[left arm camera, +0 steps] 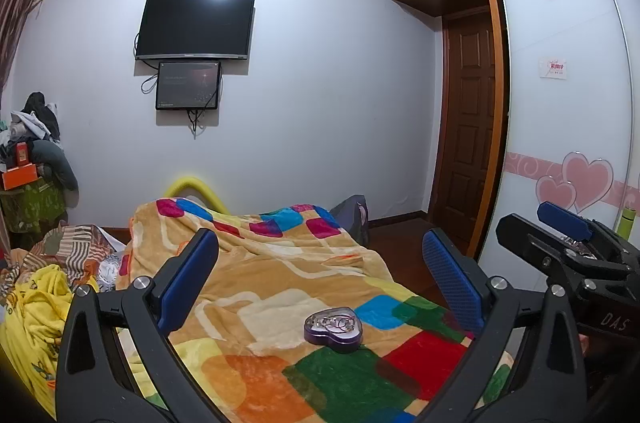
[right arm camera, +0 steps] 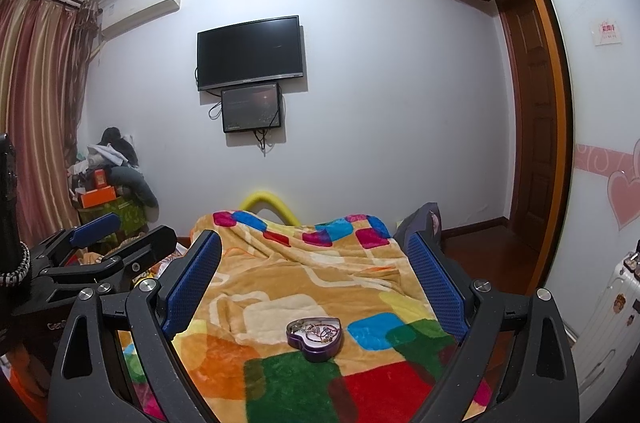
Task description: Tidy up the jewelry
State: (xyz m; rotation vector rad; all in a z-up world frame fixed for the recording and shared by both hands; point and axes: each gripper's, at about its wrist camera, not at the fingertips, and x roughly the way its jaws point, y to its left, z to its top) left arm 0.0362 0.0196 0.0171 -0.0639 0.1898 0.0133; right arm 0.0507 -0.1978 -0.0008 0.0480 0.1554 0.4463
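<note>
A purple heart-shaped jewelry box (left arm camera: 333, 328) lies open on the colourful blanket, with silver jewelry inside. It also shows in the right wrist view (right arm camera: 315, 337). My left gripper (left arm camera: 320, 279) is open and empty, held above and short of the box. My right gripper (right arm camera: 314, 275) is open and empty too, also short of the box. The right gripper shows at the right edge of the left wrist view (left arm camera: 568, 243), and the left gripper shows at the left of the right wrist view (right arm camera: 116, 235).
The blanket (left arm camera: 280, 275) covers a bed. Yellow and striped bedding (left arm camera: 36, 307) is heaped on the left. A cluttered side table (right arm camera: 108, 199) stands by the curtain. A wardrobe (left arm camera: 568, 103) and door are on the right, and a suitcase (right arm camera: 612, 311) is at the right.
</note>
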